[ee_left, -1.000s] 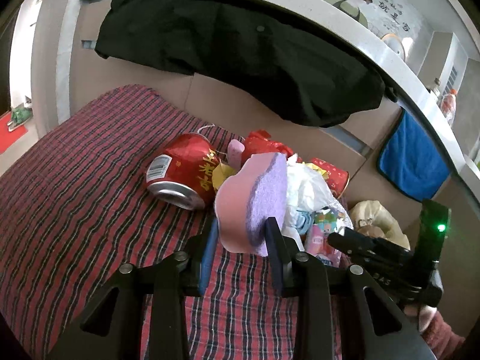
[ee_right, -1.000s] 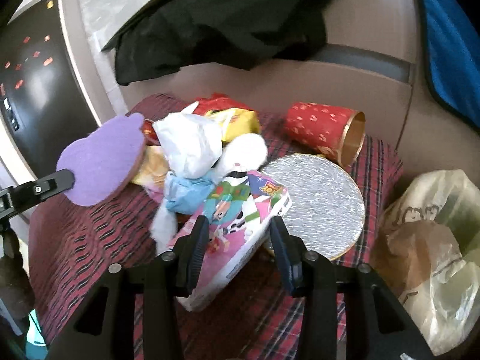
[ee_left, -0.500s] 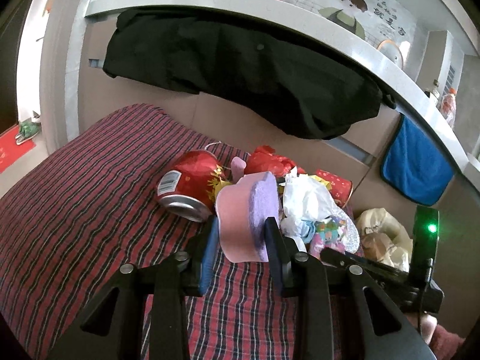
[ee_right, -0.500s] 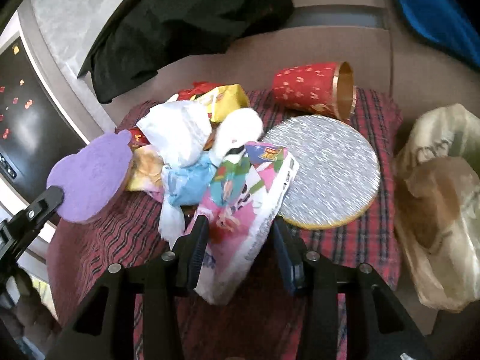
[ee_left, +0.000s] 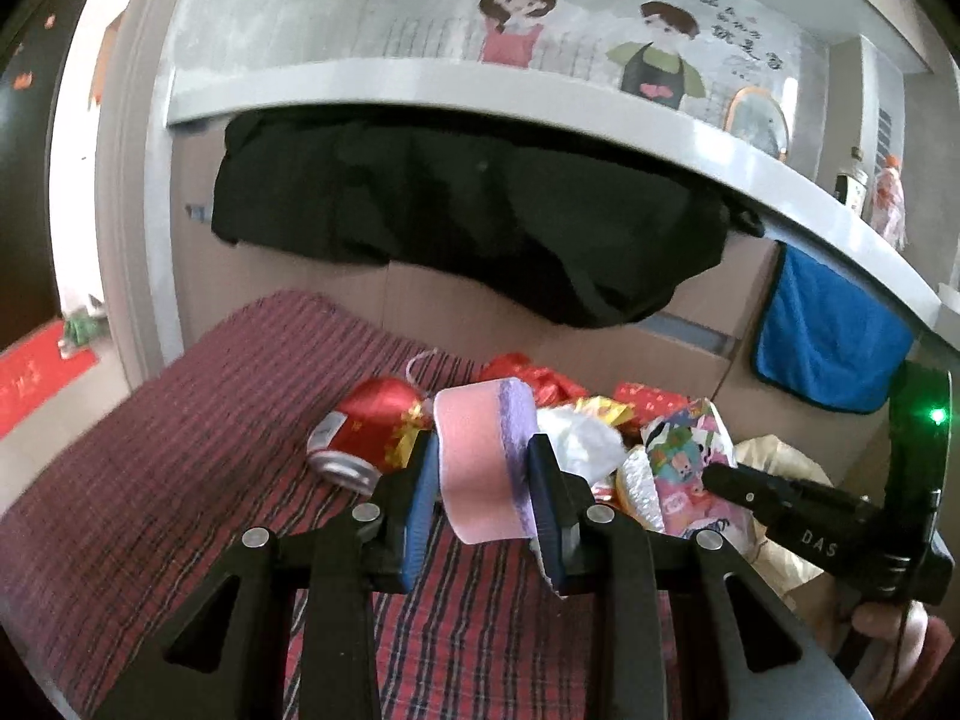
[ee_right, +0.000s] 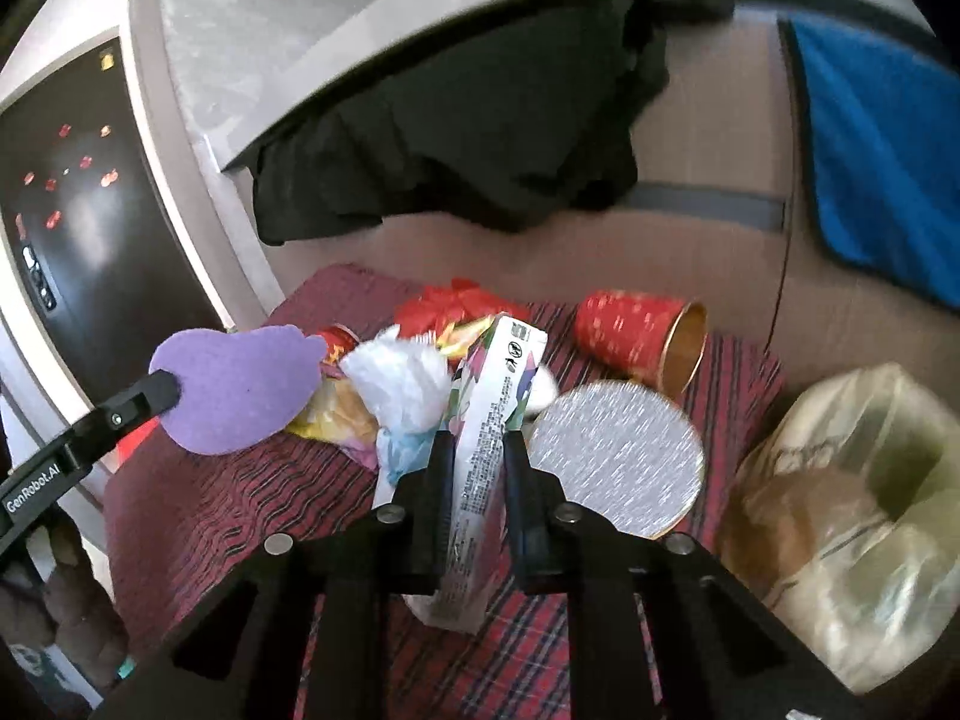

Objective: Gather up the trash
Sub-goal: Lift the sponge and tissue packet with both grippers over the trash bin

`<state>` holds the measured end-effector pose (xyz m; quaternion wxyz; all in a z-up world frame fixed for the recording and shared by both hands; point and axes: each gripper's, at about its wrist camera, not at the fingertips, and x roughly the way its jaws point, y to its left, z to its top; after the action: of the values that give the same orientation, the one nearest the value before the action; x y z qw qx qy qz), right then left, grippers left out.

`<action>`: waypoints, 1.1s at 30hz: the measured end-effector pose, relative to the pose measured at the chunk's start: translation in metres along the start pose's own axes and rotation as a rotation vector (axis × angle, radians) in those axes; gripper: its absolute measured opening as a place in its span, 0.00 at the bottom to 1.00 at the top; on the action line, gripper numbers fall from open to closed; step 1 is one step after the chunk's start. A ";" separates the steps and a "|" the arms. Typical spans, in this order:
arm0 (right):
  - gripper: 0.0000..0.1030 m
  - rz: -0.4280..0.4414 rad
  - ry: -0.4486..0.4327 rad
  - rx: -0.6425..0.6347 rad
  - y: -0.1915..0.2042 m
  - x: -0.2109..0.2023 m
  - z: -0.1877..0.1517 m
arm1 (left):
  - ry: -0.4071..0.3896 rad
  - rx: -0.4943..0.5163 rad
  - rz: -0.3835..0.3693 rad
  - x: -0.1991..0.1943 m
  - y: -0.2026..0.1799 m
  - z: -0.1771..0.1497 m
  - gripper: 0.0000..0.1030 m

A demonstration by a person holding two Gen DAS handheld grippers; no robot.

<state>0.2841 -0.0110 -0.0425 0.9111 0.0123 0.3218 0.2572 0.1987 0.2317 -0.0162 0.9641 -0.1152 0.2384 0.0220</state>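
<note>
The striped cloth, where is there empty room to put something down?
The striped cloth is bare left of the red can, out to its near and left edges. A smaller bare strip lies in front of the silver round board. The middle is crowded: wrappers, white plastic, red cup. The plastic bag fills the right.

Black cloth (ee_left: 474, 228) draped over edge of grey counter (ee_left: 540, 102), hanging down front of beige cabinet (ee_left: 432, 306); blue towel (ee_left: 831, 342) hung off same edge, further right. Cartoon wall art (ee_left: 600, 42) w/ two figures behind counter, plus oval mirror (ee_left: 753, 120) standing on it. Red-striped plaid cloth (ee_left: 180, 450) spread below, dark glass panel (ee_right: 72, 228) w/ red dots at left.
</note>
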 end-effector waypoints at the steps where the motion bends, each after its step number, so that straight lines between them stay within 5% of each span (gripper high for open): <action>1: 0.13 -0.002 -0.012 -0.007 -0.001 -0.005 0.002 | -0.010 0.009 0.001 -0.003 -0.005 0.001 0.30; 8: 0.13 -0.024 -0.142 -0.056 -0.012 -0.055 0.021 | -0.088 0.070 -0.021 -0.022 -0.054 0.016 0.30; 16: 0.13 -0.177 -0.278 -0.079 -0.063 -0.139 0.036 | -0.165 0.145 -0.142 -0.026 -0.152 0.034 0.30; 23: 0.13 -0.327 -0.306 -0.073 -0.116 -0.180 0.024 | -0.115 0.187 -0.216 -0.002 -0.224 0.028 0.30; 33: 0.13 -0.374 -0.281 -0.014 -0.169 -0.176 0.009 | -0.018 0.226 -0.241 0.043 -0.269 0.008 0.30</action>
<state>0.2514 -0.2400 0.0351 0.9788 -0.0180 0.1867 0.0819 0.2667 -0.0287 0.0274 0.9686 -0.0334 0.2154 -0.1197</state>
